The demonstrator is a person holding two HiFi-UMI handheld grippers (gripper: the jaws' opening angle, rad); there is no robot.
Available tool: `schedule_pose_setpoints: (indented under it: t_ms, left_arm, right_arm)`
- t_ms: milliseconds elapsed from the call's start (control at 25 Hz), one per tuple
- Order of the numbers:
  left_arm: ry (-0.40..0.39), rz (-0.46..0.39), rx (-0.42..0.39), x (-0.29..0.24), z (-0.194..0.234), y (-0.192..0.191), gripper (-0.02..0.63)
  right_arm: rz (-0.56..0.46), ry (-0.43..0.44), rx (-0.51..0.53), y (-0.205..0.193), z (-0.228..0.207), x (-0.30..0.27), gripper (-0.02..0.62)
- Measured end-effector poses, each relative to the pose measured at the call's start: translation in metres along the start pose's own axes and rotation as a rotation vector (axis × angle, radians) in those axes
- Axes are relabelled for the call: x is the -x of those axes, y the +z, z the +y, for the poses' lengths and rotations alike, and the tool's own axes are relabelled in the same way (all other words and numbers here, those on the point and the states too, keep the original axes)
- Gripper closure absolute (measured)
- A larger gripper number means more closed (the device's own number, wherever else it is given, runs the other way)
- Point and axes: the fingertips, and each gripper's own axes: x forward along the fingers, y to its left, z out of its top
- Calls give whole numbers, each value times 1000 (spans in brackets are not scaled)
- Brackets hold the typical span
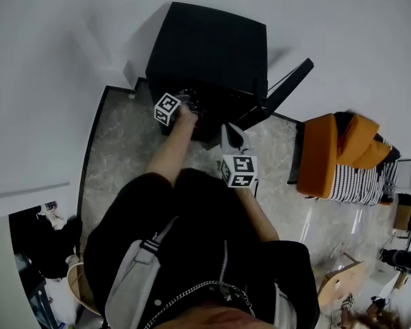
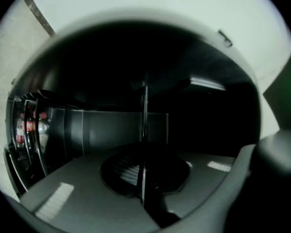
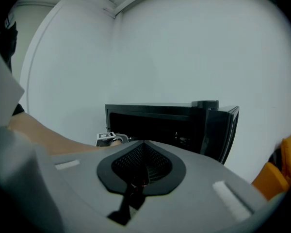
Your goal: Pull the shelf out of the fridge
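A small black fridge (image 1: pixel 212 46) stands on the floor against the white wall, its door (image 1: pixel 282 89) swung open to the right. My left gripper (image 1: pixel 190 105) reaches into the dark opening. In the left gripper view its jaws (image 2: pixel 143 155) are closed on a thin edge of the shelf (image 2: pixel 144 111), which runs straight away from them as a narrow line. My right gripper (image 1: pixel 231 133) hangs in front of the fridge, apart from it, shut with nothing in it. The right gripper view shows its closed jaws (image 3: pixel 144 144) pointing at the fridge (image 3: pixel 160 123).
Several red-labelled cans (image 2: pixel 31 125) stand behind rails at the left of the fridge interior. An orange seat with striped fabric (image 1: pixel 342 157) stands to the right on the marble floor (image 1: pixel 123 156). A cardboard box (image 1: pixel 339 279) lies at the lower right.
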Motion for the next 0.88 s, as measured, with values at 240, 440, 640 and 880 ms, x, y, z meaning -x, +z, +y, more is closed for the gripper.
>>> schedule_pose_setpoints:
  t_ms: [240, 440, 640, 880]
  left_arm:
    - [0, 0, 1, 30, 0, -4, 584]
    - [15, 17, -1, 37, 1, -4, 584]
    - [1, 58, 6, 35, 4, -4, 583]
    - [-4, 118, -51, 37, 3, 6, 538]
  right_arm:
    - [19, 2, -46, 10, 4, -2, 592]
    - [51, -3, -126, 3, 0, -13, 592]
    - [72, -49, -223, -8, -20, -32, 592]
    - [92, -105, -290, -18, -27, -33, 592]
